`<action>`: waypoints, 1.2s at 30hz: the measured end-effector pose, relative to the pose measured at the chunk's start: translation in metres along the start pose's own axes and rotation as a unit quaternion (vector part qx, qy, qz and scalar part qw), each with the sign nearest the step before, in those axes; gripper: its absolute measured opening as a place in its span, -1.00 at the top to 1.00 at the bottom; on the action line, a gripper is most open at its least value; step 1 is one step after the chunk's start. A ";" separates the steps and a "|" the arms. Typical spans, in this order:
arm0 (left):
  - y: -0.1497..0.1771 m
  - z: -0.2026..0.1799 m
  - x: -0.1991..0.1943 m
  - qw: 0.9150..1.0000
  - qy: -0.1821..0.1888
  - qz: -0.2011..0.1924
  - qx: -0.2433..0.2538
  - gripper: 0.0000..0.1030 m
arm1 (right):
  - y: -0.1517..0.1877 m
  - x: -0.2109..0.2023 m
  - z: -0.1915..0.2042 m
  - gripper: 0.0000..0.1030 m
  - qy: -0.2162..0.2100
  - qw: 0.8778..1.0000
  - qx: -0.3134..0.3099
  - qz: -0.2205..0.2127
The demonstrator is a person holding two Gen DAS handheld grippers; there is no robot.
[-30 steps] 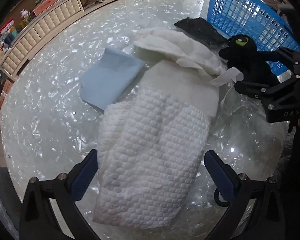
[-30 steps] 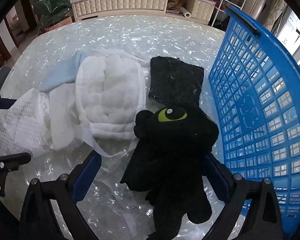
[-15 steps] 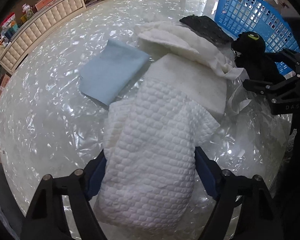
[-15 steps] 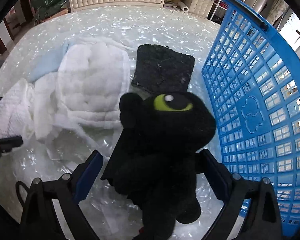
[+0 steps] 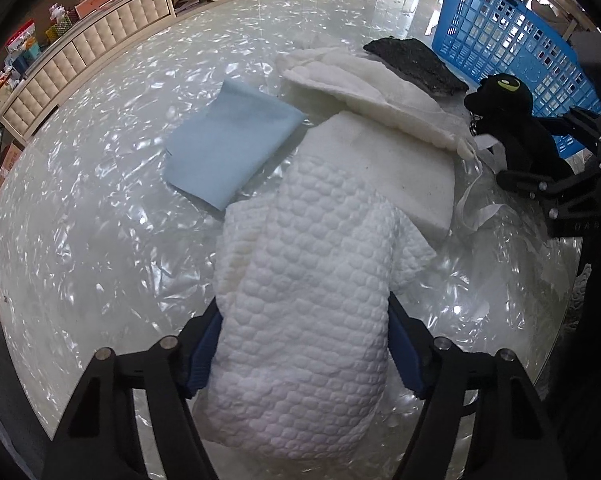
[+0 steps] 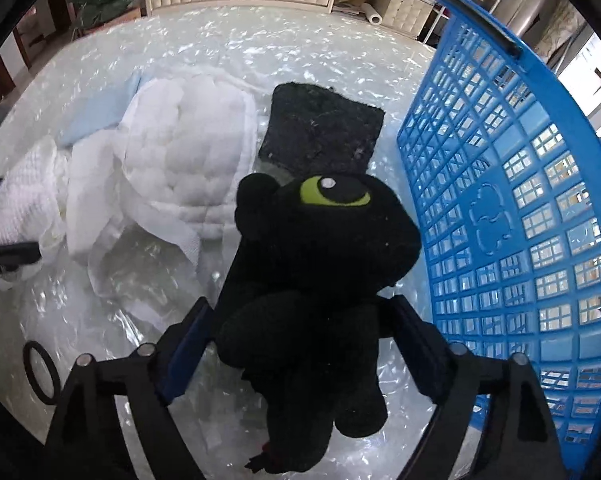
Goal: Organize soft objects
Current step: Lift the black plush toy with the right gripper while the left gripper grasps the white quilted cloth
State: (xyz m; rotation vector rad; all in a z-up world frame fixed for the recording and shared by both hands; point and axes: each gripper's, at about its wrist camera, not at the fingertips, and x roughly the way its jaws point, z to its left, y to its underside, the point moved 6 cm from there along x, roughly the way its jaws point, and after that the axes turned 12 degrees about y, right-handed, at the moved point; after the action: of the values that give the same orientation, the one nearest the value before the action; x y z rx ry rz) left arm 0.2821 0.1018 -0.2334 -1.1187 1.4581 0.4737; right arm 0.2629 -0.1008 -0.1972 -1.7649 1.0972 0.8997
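My left gripper (image 5: 304,340) points down over a white quilted cloth (image 5: 300,300) on the table. Its jaws are closing, and both blue pads press the cloth's sides. In the right wrist view my right gripper (image 6: 300,332) has a black plush toy (image 6: 320,248) with a green eye between its jaws. They are closing too, and the pads squeeze the toy's body. The toy's head stands up beside the blue basket (image 6: 520,200). A white foam slab (image 5: 400,168), a white padded cloth (image 5: 364,84), a light blue cloth (image 5: 228,144) and a black pad (image 5: 412,64) lie behind.
The round table (image 5: 100,200) carries a crinkled clear plastic cover. A black ring (image 6: 40,372) lies near its front edge. A cream cabinet (image 5: 100,40) with clutter stands beyond the far rim. The basket wall rises close on the right of the plush toy.
Both grippers' jaws have narrowed onto what lies between them. The quilted cloth is bunched up between the left pads. The plush toy's head has risen and shifted with the right gripper.
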 end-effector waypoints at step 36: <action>0.009 -0.028 -0.040 1.000 0.014 -0.005 -0.026 0.45 | 0.035 -0.037 -0.060 0.17 -0.087 0.994 0.059 0.001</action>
State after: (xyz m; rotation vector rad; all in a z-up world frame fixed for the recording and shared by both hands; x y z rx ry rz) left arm 0.2539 0.0975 -0.1925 -1.1775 1.4708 0.4944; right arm 0.2257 -0.1529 -0.1515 -1.5580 1.0186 0.9522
